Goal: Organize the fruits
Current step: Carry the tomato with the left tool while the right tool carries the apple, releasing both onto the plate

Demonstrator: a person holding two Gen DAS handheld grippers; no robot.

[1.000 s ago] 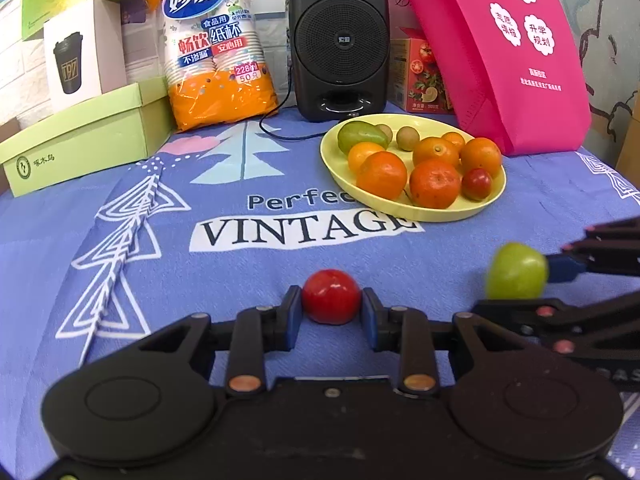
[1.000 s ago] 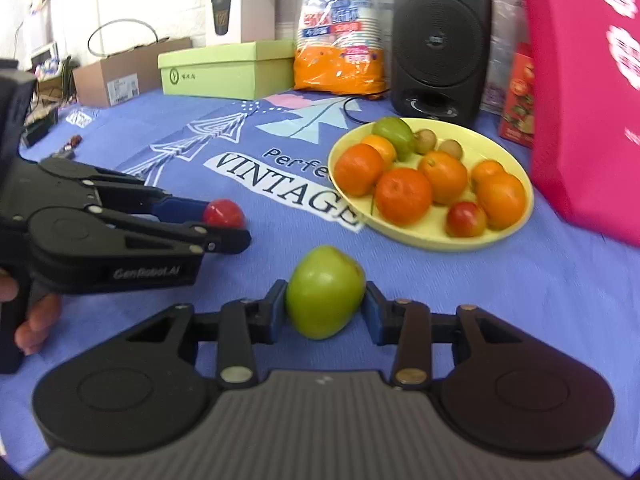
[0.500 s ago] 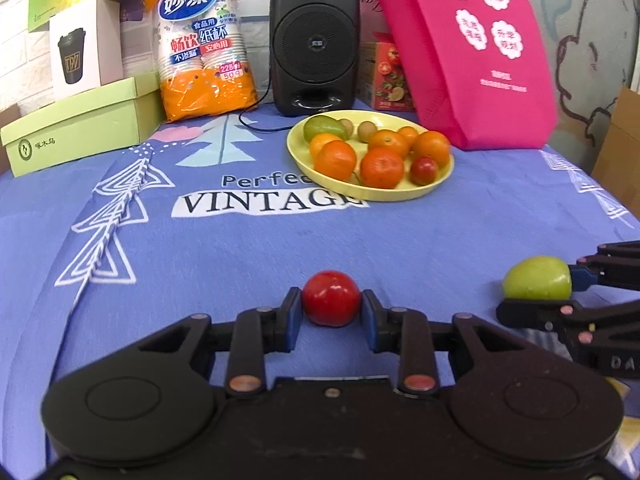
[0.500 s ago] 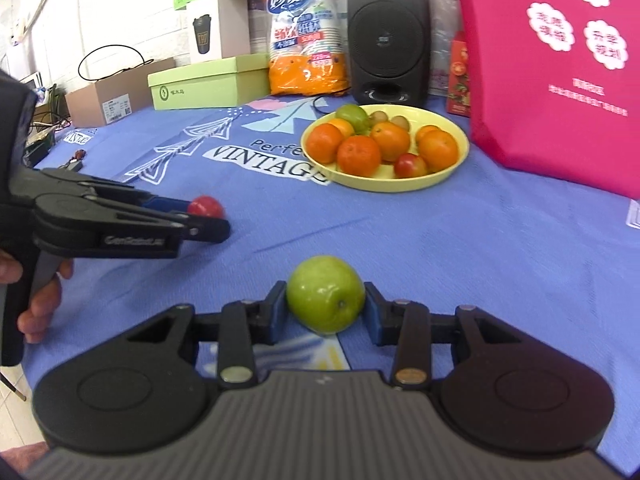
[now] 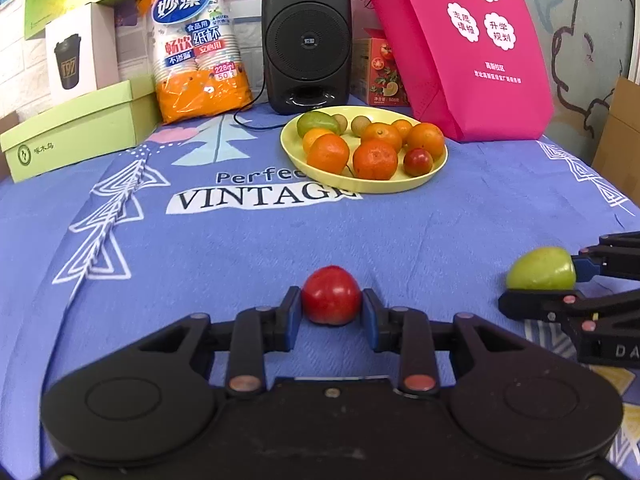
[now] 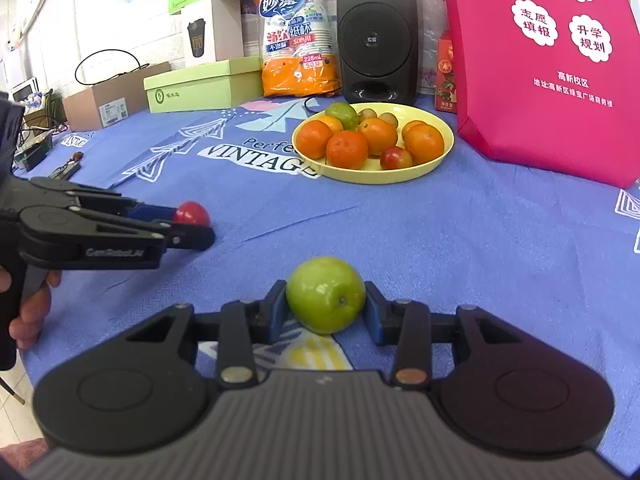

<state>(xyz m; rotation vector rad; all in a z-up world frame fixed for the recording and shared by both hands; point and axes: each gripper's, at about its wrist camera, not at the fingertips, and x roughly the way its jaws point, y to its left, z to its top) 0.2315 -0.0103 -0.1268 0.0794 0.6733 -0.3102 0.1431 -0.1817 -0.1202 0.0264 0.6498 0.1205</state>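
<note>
Holding two grippers low over a blue printed tablecloth (image 5: 440,232), we pinch one fruit in each. Our left gripper (image 5: 331,312) clamps a small red fruit (image 5: 331,295) at lower centre of its view. Our right gripper (image 6: 326,310) squeezes a green fruit (image 6: 326,294) at lower centre of its own view. Farther back, upper centre, a yellow plate (image 5: 434,168) holds oranges (image 5: 375,159) before a black speaker (image 5: 306,36).
</note>
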